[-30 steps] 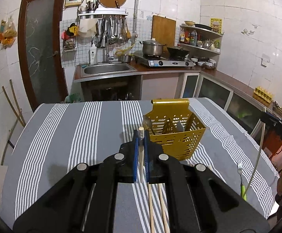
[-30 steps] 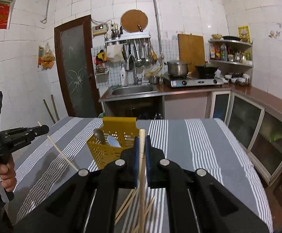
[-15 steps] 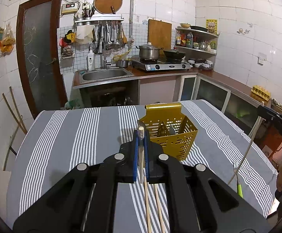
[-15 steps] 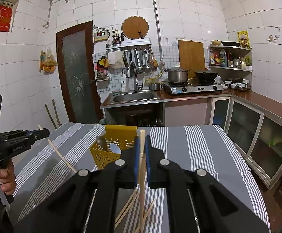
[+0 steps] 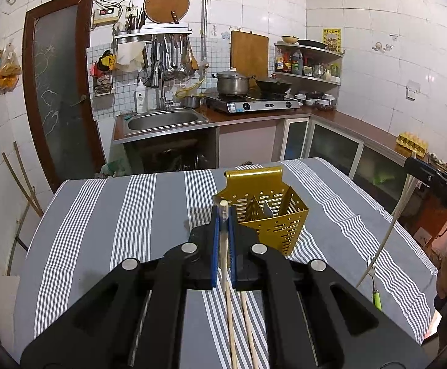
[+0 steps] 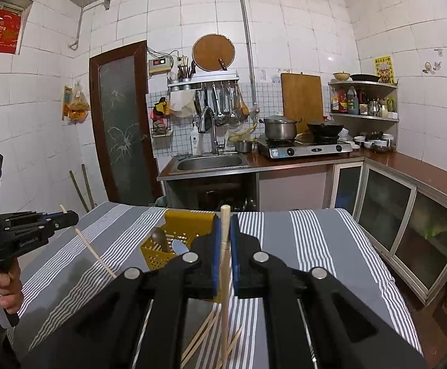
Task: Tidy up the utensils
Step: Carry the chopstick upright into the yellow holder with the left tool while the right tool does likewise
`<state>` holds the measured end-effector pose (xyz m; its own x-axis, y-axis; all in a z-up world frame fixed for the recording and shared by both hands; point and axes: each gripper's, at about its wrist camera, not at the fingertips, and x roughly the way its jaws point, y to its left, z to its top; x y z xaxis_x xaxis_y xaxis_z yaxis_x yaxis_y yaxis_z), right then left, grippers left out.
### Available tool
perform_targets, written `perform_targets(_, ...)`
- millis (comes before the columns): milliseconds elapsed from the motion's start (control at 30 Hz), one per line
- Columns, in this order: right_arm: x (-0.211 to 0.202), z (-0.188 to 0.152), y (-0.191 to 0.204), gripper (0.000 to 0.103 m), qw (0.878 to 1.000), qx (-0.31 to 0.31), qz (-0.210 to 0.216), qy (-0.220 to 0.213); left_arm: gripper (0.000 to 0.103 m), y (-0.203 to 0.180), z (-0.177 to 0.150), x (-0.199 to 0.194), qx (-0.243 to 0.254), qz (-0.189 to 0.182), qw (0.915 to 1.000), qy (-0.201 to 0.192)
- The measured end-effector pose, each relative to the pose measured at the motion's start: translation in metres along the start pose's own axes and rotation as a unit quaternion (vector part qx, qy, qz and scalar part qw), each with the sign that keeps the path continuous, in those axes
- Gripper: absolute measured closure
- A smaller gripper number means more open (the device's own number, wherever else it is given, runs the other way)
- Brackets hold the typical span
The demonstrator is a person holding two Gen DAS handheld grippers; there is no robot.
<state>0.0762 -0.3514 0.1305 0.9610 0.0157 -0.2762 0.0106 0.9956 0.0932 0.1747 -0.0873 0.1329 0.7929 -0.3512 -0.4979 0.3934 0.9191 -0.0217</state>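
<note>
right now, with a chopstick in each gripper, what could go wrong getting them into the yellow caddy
Both chopsticks hang long below shut jaws: the left gripper's chopstick and the right gripper's chopstick could pivot or slip.

The yellow caddy looks light and already holds a spoon; a stray poke might tip it.

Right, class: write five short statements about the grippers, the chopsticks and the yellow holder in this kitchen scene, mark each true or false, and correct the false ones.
1. The left gripper is shut on a chopstick. True.
2. The right gripper is open and holds nothing. False: it is shut on a chopstick.
3. The yellow utensil holder stands on the striped tablecloth. True.
4. The holder is empty. False: a spoon shows in it.
5. A green-handled fork lies on the tablecloth. True.
</note>
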Motion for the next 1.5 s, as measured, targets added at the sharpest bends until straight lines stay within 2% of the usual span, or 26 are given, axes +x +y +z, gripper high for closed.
perform_targets(367, 0.005, 0.020, 0.002, 0.097, 1.000, -0.007, 0.000, -0.017, 0.099, -0.006, 0.014, 0.000, 0.007, -0.007, 0.9999, -0.007)
perform_targets(1067, 0.013, 0.079, 0.024, 0.097, 0.997, -0.037, 0.017, -0.059, 0.099, -0.017, 0.072, -0.007, 0.022, -0.014, 0.9984, -0.050)
perform_targets(1500, 0.039, 0.097, 0.032, 0.097, 0.996, -0.033, 0.026, -0.077, 0.099, -0.021, 0.096, 0.005, 0.028, -0.015, 0.9976, -0.061)
